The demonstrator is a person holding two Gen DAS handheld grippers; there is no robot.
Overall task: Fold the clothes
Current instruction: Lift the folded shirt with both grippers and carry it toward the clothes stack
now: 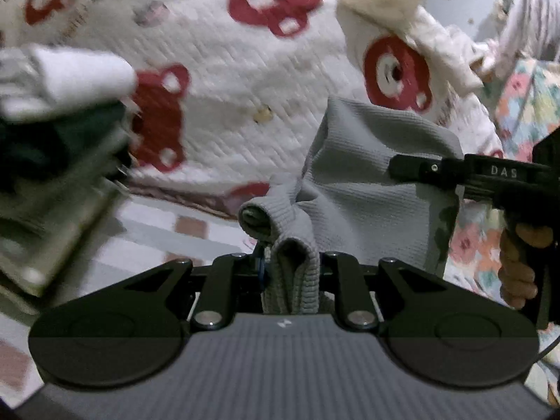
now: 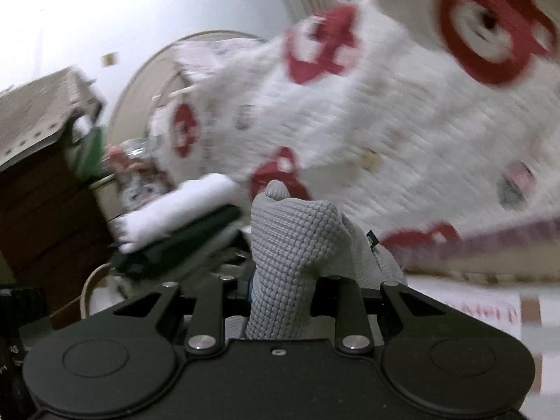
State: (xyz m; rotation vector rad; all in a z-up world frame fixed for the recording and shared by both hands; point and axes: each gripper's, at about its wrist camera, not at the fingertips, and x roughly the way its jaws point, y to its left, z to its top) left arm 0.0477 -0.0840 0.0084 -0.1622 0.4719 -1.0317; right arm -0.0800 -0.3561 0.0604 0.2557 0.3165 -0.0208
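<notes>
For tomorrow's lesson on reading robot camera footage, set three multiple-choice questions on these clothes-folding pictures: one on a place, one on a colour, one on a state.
1. Where does the stack of folded clothes lie in the left wrist view?
A. left of the held cloth
B. right of it
C. on the gripper

2. What colour are the bears on the white quilt?
A. blue
B. red
C. green

3. What is the state of the left gripper?
A. wide open, nothing in it
B. shut on the grey knit garment
C. shut on the quilt

Key: 1 A, the stack fills the left edge, the grey cloth hangs at centre. 2 B, red bear shapes cover the quilt. 3 B, a bunch of grey knit sits pinched between its fingers; the right gripper grips the same cloth.
</notes>
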